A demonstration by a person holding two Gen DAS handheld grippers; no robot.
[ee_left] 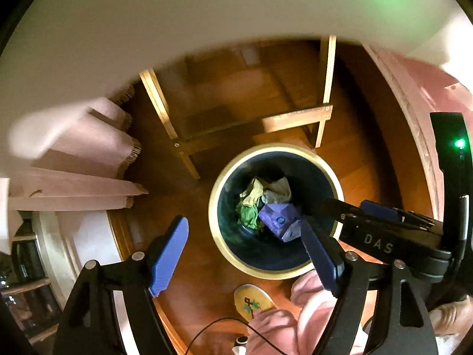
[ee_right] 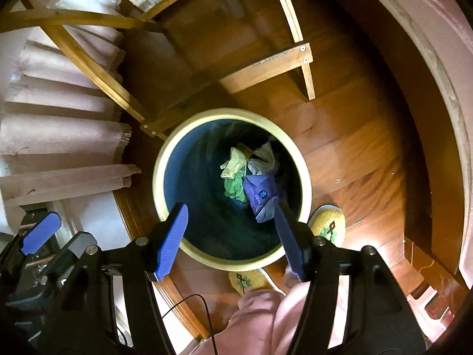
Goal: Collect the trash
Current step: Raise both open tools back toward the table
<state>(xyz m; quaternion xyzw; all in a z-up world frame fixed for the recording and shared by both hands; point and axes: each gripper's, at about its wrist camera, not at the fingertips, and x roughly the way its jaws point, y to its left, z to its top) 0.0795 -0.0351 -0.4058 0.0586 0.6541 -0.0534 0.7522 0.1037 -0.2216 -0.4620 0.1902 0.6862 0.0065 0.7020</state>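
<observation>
Left gripper [ee_left: 245, 254]: blue-padded fingers spread wide apart, nothing between them, at the bottom of the left wrist frame above the bin's lower rim.
Right gripper [ee_right: 232, 236]: blue fingers likewise parted and empty, low centre of the right wrist frame, over the bin's mouth.
Bin: round dark-blue wastebasket with a cream rim [ee_right: 165, 153], centre frame, standing on the reddish wooden floor [ee_right: 354, 136].
Trash: crumpled pale-yellow paper [ee_right: 235, 162], grey paper wad [ee_right: 264, 158], green crumpled scrap [ee_right: 235, 188] and purple printed wrapper [ee_right: 261, 193], all lying together at the bin's bottom.
Surroundings: light wooden table legs [ee_right: 295, 59] above the bin; yellow patterned slippers [ee_right: 328, 224] just below and right of it; pink trouser legs [ee_right: 266, 319] at bottom.
</observation>
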